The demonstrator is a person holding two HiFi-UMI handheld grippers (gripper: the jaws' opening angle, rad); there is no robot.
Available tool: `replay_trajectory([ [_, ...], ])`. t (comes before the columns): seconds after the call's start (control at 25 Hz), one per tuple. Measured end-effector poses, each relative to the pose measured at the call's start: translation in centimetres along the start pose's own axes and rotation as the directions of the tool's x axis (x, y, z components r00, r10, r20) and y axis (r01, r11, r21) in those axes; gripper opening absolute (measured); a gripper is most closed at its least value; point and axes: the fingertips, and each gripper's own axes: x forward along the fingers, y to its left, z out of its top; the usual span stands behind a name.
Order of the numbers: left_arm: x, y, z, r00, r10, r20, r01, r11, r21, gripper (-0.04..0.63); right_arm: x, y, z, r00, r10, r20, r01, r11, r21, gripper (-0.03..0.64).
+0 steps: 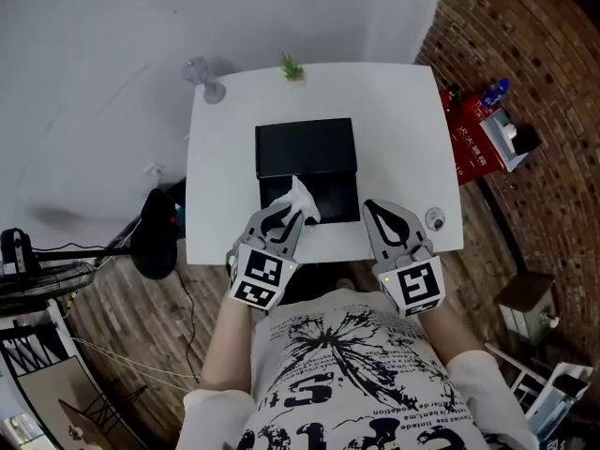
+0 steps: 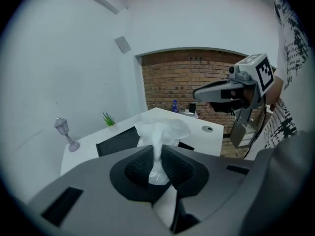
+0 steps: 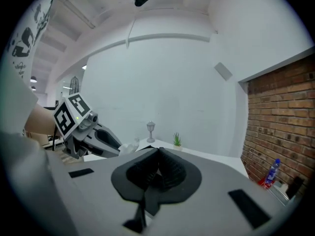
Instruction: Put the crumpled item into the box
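A white crumpled tissue (image 1: pixel 301 201) is pinched between the jaws of my left gripper (image 1: pixel 289 214) and hangs over the near left part of the open black box (image 1: pixel 336 200). In the left gripper view the tissue (image 2: pixel 160 134) rises from between the pads, with the box (image 2: pixel 117 140) behind it on the white table (image 1: pixel 403 120). My right gripper (image 1: pixel 371 206) hovers at the box's near right corner, its jaws together with nothing between them. In the right gripper view its pads meet (image 3: pixel 158 155), and the left gripper (image 3: pixel 117 148) with the tissue (image 3: pixel 130 146) shows at the left.
At the table's far edge stand a small lamp figure (image 1: pixel 204 79) and a little green plant (image 1: pixel 292 67). A round cable port (image 1: pixel 435 219) sits near the right front corner. A black fan (image 1: pixel 156 232) stands left of the table, and a red case (image 1: pixel 473 137) with a blue bottle lies to the right.
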Motion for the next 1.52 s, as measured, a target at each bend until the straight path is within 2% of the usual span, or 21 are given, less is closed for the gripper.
replay_trajectory([
  [0.12, 3.4, 1.4, -1.2, 0.995, -0.078, -0.057, 0.079, 0.997, 0.019, 0.063, 2.1, -1.3, -0.6, 0.999, -0.043, -0.024, 0.043, 0.999, 0.021, 0.015],
  [0.24, 6.6, 1.7, -2.3, 0.978, -0.17, -0.125, 0.179, 0.982, 0.062, 0.063, 3.6, -2.4, -1.6, 0.994, -0.095, -0.058, 0.098, 0.994, 0.051, 0.015],
  [0.36, 9.3, 1.1, -3.7, 0.943, -0.26, -0.206, 0.286, 0.952, 0.107, 0.064, 4.4, -3.0, -2.6, 0.987, -0.132, -0.09, 0.139, 0.988, 0.074, 0.015],
  [0.44, 10.9, 0.9, -4.8, 0.92, -0.294, -0.258, 0.334, 0.934, 0.126, 0.064, 4.6, -3.4, -3.0, 0.982, -0.157, -0.103, 0.166, 0.983, 0.085, 0.015],
  [0.6, 13.5, 0.3, -6.5, 0.877, -0.34, -0.339, 0.406, 0.902, 0.146, 0.064, 4.3, -5.1, -4.0, 0.965, -0.226, -0.131, 0.24, 0.965, 0.103, 0.015],
  [0.76, 15.0, -1.1, -8.0, 0.827, -0.383, -0.412, 0.471, 0.872, 0.136, 0.069, 3.3, -6.9, -5.1, 0.945, -0.285, -0.159, 0.307, 0.943, 0.129, 0.015],
  [0.84, 15.6, -1.4, -8.3, 0.82, -0.384, -0.425, 0.479, 0.867, 0.14, 0.069, 2.6, -7.5, -5.7, 0.936, -0.306, -0.174, 0.331, 0.933, 0.14, 0.015],
  [1.04, 16.1, -1.9, -8.3, 0.815, -0.382, -0.436, 0.48, 0.867, 0.137, 0.081, 0.9, -8.4, -6.6, 0.917, -0.344, -0.2, 0.377, 0.911, 0.165, 0.015],
  [1.16, 15.5, -2.1, -7.7, 0.825, -0.382, -0.417, 0.472, 0.872, 0.133, 0.156, 0.3, -8.5, -6.4, 0.913, -0.353, -0.205, 0.388, 0.906, 0.168, 0.015],
  [1.32, 13.6, -1.9, -4.9, 0.873, -0.346, -0.342, 0.422, 0.89, 0.176, 0.158, 0.0, -8.3, -5.3, 0.925, -0.335, -0.181, 0.363, 0.919, 0.154, 0.015],
  [1.44, 11.8, -1.4, -2.0, 0.918, -0.309, -0.25, 0.358, 0.916, 0.182, 0.153, 0.0, -7.8, -4.2, 0.938, -0.31, -0.156, 0.332, 0.933, 0.139, 0.015],
  [1.52, 10.3, -0.7, -0.1, 0.945, -0.278, -0.173, 0.306, 0.938, 0.161, 0.137, 0.2, -7.3, -3.2, 0.95, -0.285, -0.13, 0.301, 0.946, 0.122, 0.015],
])
